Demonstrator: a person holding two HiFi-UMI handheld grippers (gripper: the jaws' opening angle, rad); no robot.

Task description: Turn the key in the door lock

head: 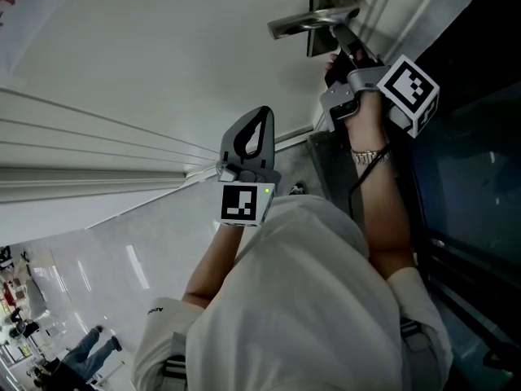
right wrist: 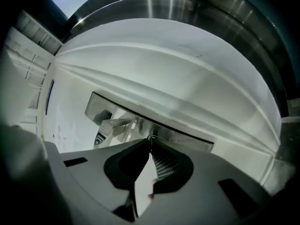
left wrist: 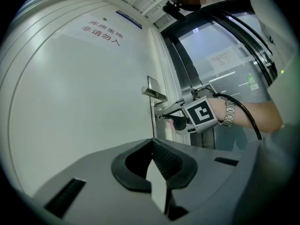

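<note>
The pale door (head: 163, 63) carries a metal lever handle (head: 305, 23) on a steel lock plate (right wrist: 187, 137). Just below the handle, my right gripper (head: 338, 31) points level at the lock. Its jaws are pinched together on the small metal key (right wrist: 150, 138) that sticks out of the plate. From the left gripper view, the right gripper (left wrist: 162, 117) touches the door edge under the handle (left wrist: 154, 93). My left gripper (head: 264, 112) hangs back from the door, shut with nothing between its pads (left wrist: 164, 156).
A dark metal frame with glass panels (head: 472, 177) runs along the right of the door. Red characters are printed on the door (left wrist: 101, 34). A paper notice (left wrist: 222, 57) is stuck on the glass. Distant people (head: 89, 349) stand on the shiny floor at lower left.
</note>
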